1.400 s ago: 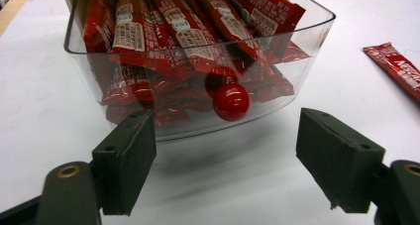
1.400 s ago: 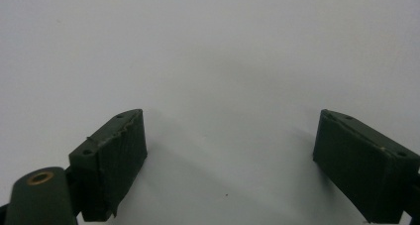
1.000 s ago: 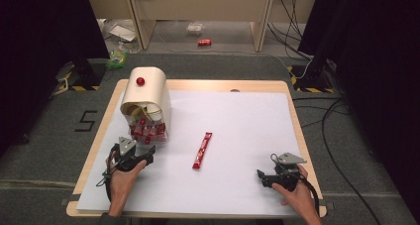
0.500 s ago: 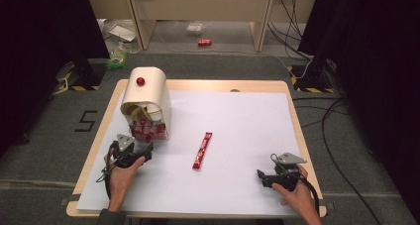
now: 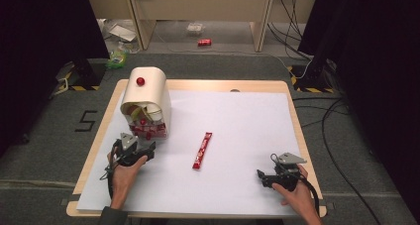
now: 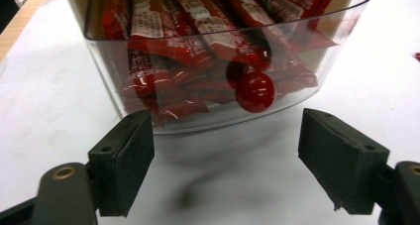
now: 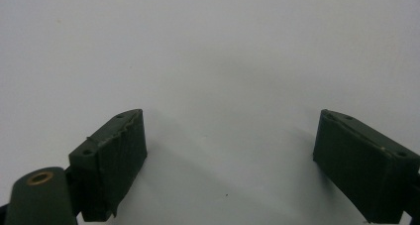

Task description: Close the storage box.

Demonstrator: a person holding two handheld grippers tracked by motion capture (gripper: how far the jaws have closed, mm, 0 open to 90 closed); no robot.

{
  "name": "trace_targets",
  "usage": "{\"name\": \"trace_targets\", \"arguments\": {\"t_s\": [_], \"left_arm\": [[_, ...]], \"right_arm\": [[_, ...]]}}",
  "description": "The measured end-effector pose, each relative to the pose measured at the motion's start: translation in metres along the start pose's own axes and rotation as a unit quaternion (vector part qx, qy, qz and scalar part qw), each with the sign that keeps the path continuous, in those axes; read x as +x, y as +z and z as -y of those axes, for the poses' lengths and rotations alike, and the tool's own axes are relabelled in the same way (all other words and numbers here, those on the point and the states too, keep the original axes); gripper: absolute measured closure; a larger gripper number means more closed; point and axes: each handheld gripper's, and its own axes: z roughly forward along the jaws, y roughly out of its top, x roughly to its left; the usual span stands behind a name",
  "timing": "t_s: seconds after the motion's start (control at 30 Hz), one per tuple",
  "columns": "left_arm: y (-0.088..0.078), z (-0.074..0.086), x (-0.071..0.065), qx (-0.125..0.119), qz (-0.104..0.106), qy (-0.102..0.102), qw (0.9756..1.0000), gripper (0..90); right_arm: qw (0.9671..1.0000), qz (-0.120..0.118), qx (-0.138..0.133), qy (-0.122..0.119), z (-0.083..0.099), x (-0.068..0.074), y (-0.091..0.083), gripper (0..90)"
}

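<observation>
A cream dispenser box (image 5: pixel 146 93) with a red knob (image 5: pixel 141 81) stands at the table's left. Its clear tray (image 5: pixel 148 131) at the front holds several red sachets (image 6: pixel 198 31). In the left gripper view a red ball knob (image 6: pixel 254 91) sits on the tray's clear wall (image 6: pixel 317 61). My left gripper (image 5: pixel 148 148) (image 6: pixel 225 160) is open, low on the white sheet just in front of that tray, touching nothing. One red sachet (image 5: pixel 202 150) lies alone mid-table. My right gripper (image 5: pixel 261 176) (image 7: pixel 230 160) rests open near the front right, with bare sheet between its jaws.
A white sheet (image 5: pixel 237 121) covers the wooden table (image 5: pixel 292 111). Beyond the table's far edge, litter and a red can (image 5: pixel 204 42) lie on the floor. Cables (image 5: pixel 322 116) run along the floor at the right.
My left gripper has edged a little forward toward the dispenser's tray. The right gripper and the loose sachet have not moved.
</observation>
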Motion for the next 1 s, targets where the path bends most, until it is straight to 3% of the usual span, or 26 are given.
{"name": "trace_targets", "arguments": {"t_s": [0.47, 1.0], "left_arm": [[0.0057, -0.0015, -0.0007, -0.007, 0.004, 0.0, 1.0, 23.2], [0.0, 0.0009, 0.0021, -0.005, 0.002, 0.003, 1.0, 24.5]], "right_arm": [[1.0, 0.0, 0.0, -0.002, -0.0001, -0.0002, 0.0001, 13.4], [1.0, -0.001, 0.0, -0.002, -0.0001, -0.0003, 0.0001, 13.4]]}}
